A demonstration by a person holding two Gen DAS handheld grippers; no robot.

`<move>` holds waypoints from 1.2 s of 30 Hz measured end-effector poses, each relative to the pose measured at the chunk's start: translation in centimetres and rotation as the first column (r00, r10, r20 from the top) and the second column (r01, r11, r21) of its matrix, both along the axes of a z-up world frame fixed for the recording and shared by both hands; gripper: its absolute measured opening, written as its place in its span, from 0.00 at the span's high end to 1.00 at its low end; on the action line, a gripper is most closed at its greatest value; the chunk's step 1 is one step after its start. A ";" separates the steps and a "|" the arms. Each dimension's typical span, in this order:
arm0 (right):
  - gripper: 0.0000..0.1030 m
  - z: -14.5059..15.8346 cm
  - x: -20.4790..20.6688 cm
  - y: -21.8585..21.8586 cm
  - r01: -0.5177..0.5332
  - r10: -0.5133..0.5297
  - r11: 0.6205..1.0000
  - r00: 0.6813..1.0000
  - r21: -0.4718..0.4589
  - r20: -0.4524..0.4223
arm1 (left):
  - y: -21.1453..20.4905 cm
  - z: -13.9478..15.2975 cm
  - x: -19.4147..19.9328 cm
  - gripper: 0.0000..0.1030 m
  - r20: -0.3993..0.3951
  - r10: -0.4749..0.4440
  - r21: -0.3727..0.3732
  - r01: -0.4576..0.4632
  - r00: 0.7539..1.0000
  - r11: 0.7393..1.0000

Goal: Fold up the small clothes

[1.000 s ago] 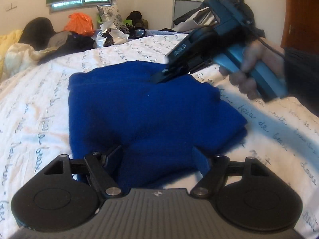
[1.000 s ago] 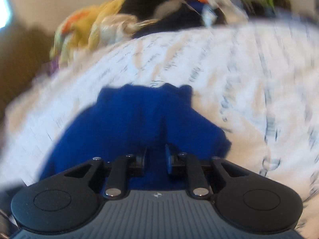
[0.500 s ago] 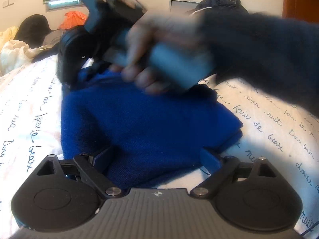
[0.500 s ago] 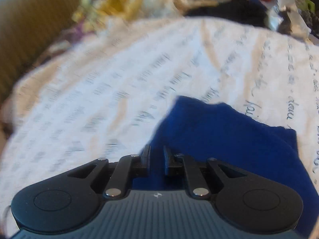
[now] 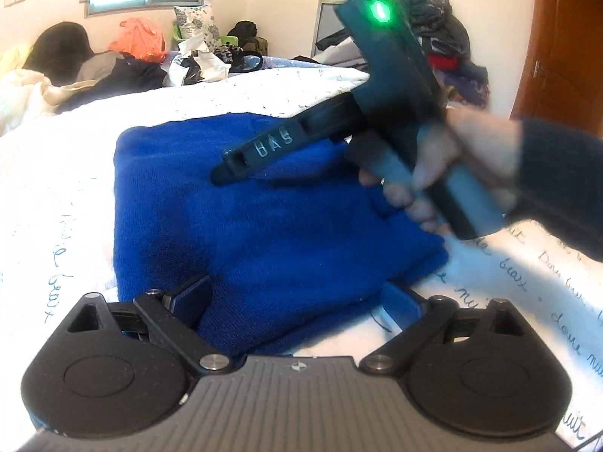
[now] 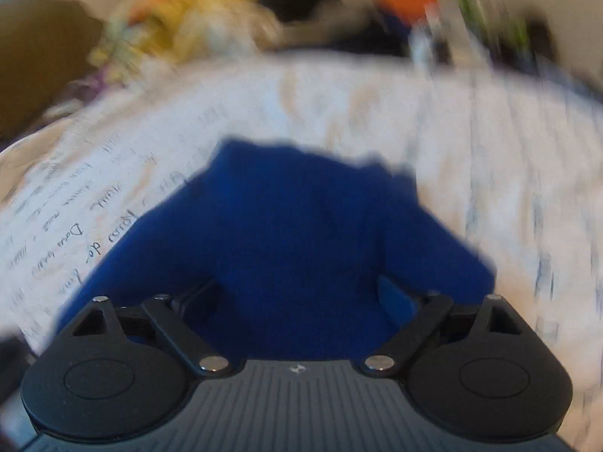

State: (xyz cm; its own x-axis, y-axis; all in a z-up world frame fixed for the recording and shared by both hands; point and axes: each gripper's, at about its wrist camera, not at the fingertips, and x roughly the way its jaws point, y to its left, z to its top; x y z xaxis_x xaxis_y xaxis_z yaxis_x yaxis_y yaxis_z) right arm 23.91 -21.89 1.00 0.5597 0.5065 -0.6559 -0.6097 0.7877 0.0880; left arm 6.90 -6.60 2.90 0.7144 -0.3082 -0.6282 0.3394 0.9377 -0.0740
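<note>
So I'm hovering both claws over the blue sweater, which is lying folded on the bed. My left claw is gaping wide, gripping nothing, straddling the near edge. My right claw is also spread and empty, and I'm angling it in above the far half.
</note>
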 end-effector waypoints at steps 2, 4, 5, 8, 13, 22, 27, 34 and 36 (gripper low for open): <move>0.06 0.1 0.2 -0.7 0.010 -0.010 0.999 1.000 0.032 0.002 | -0.3 -0.1 -0.1 0.07 0.003 0.003 0.025 -0.003 1.000 1.000; 0.06 1.2 -0.3 0.5 0.038 -0.037 0.998 0.999 -0.054 0.018 | -0.5 -0.3 -0.4 0.07 0.005 0.008 0.039 -0.008 1.000 0.999; 0.05 1.8 -1.0 0.8 0.067 -0.063 0.993 0.997 -0.092 0.045 | -0.4 -0.4 -0.3 0.07 0.005 0.009 0.042 -0.009 1.000 0.999; 0.05 3.7 -4.0 0.2 0.062 -0.058 0.997 0.993 -0.035 0.103 | -0.6 -0.3 -0.5 0.07 0.005 0.013 0.043 -0.013 1.000 0.999; 0.01 0.2 -3.5 -2.6 0.032 -0.032 0.999 1.000 0.016 0.001 | -0.9 -0.2 -0.4 0.06 0.009 0.012 0.076 -0.013 1.000 0.997; 0.00 2.3 -7.3 -12.2 0.209 -0.125 0.943 0.944 0.259 -0.305 | 8.4 2.5 -1.7 0.08 -0.116 0.251 -0.258 -0.273 0.961 0.927; 0.01 0.1 -7.7 -13.1 0.210 -0.063 0.918 0.915 0.338 -0.398 | 9.3 1.0 1.3 0.37 -0.291 0.204 -0.355 -0.304 0.935 0.884; 0.83 -0.2 -4.8 -10.7 0.178 -0.020 0.936 0.888 0.303 -0.459 | 9.9 1.4 6.1 0.87 -0.435 0.223 -0.363 -0.396 0.873 0.844; 0.86 1.0 -4.3 -10.7 0.168 -0.014 0.935 0.898 0.312 -0.440 | 9.5 3.6 6.7 0.88 -0.380 0.227 -0.340 -0.363 0.897 0.867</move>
